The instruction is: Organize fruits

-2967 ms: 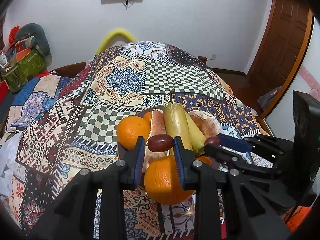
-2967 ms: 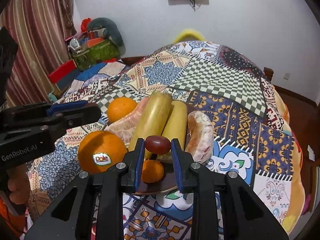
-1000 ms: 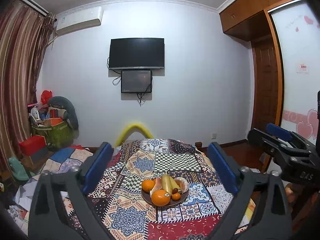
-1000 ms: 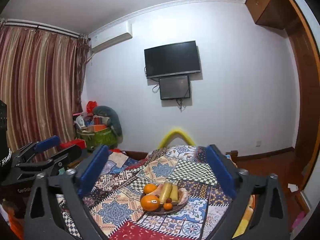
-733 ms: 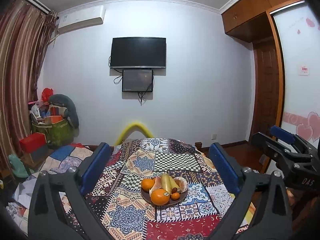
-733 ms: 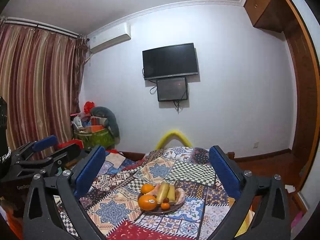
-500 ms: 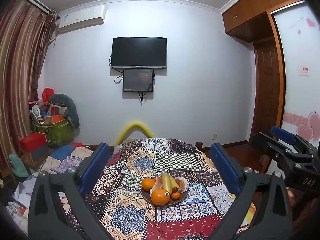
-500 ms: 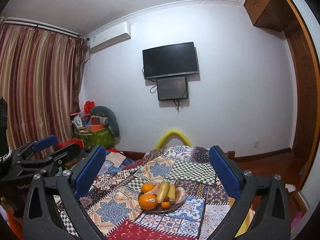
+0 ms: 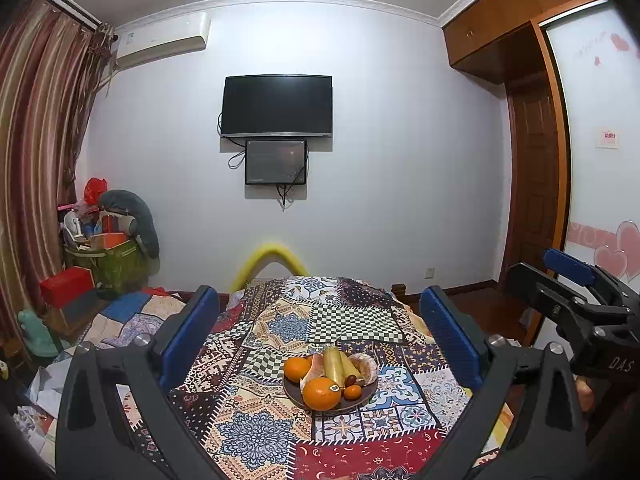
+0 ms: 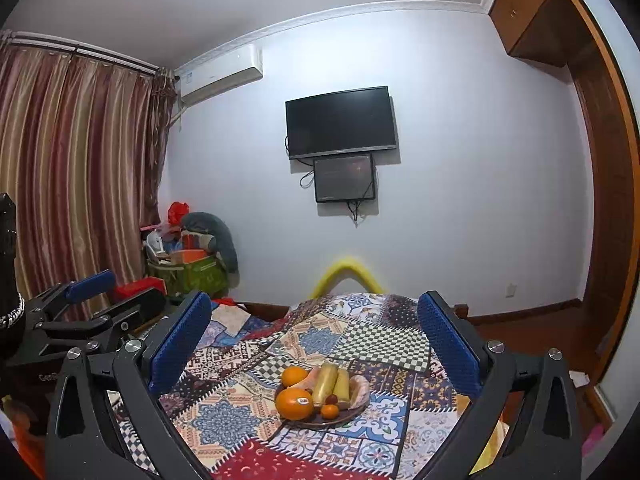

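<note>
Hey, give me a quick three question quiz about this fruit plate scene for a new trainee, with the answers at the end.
1. True or false: the left gripper is shut on a fruit.
2. Which fruit on the plate carries a sticker? A) the front orange B) a banana C) the small tangerine
3. What covers the surface under the plate?

Key: 1. False, both it and the right gripper are open and hold nothing. 2. A. 3. A patchwork cloth.

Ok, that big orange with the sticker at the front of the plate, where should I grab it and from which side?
Grip the big round stickered orange across its widest middle, coming from above and the near side. It sits at the front rim of the dark round plate, with the yellow bananas close behind it, so the front and top look freest.
</note>
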`<state>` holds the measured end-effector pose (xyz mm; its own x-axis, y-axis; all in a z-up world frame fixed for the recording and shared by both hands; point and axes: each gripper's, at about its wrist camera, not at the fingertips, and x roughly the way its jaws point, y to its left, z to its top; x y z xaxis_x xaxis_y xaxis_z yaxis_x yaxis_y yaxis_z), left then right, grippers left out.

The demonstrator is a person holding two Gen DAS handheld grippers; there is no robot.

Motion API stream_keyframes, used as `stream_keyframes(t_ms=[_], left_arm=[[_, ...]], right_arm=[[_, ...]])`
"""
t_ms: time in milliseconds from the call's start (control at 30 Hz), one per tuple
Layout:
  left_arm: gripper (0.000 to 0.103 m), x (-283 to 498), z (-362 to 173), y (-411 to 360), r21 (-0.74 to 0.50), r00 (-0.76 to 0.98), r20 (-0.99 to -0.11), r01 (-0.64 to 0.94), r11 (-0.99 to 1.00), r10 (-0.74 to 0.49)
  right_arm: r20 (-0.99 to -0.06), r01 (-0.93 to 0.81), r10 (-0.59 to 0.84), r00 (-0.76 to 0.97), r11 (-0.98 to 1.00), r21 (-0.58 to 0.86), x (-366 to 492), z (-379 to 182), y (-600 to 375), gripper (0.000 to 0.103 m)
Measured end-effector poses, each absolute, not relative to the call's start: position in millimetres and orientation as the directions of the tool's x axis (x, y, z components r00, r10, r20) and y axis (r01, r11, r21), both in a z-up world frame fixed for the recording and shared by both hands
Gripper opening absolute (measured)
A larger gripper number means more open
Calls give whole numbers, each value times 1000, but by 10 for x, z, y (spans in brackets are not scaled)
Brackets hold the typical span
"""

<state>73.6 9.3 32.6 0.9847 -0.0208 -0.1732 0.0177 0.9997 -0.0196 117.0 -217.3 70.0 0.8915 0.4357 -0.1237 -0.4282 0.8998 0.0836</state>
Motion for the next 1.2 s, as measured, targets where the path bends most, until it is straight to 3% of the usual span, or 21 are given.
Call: stream_keyframes(t_ms=[1200], left_arm=[[102, 799, 269, 72, -20, 980, -192, 55, 998, -58]], right_arm=[[-150, -405, 416, 897, 909, 97, 1211, 705, -2212, 103]])
